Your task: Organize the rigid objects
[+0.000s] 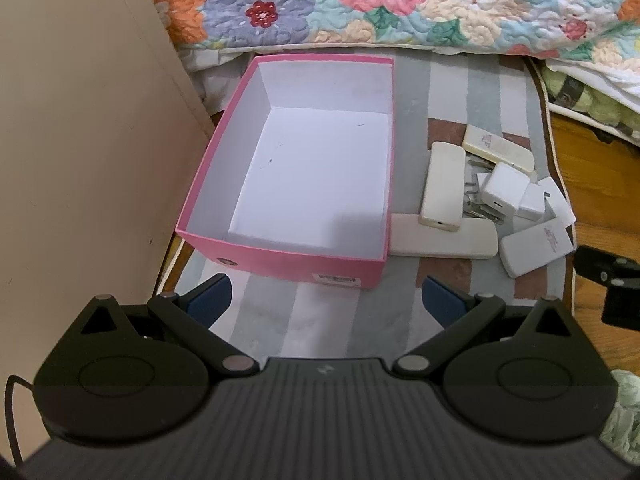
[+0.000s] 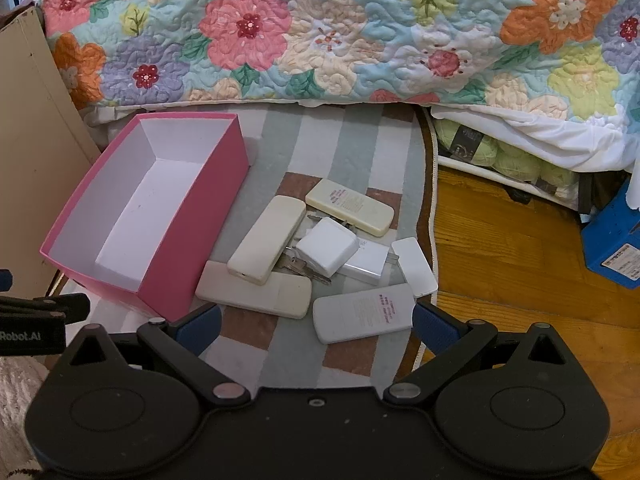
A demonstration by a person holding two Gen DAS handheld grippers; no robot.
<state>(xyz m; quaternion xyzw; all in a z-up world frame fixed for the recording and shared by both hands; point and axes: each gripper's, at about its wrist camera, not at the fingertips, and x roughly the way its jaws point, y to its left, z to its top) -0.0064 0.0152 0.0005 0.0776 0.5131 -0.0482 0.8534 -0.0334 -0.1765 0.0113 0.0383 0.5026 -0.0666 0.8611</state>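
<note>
1. Near: left gripper [image 1: 324, 300] and right gripper [image 2: 316, 326] both spread wide, holding nothing.
2. Just beyond right gripper: white cases [image 2: 364, 314] piled on striped rug [image 2: 352, 148].
3. Farther left: pink box [image 2: 188, 232], empty; apparently at start, first pick next.

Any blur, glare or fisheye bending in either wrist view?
Left wrist view: sharp, no glare; soft shadow on the pink box floor; the cabinet panel edge bows. Right wrist view: sharp, evenly lit; rug edge curves, dark corners.
</note>
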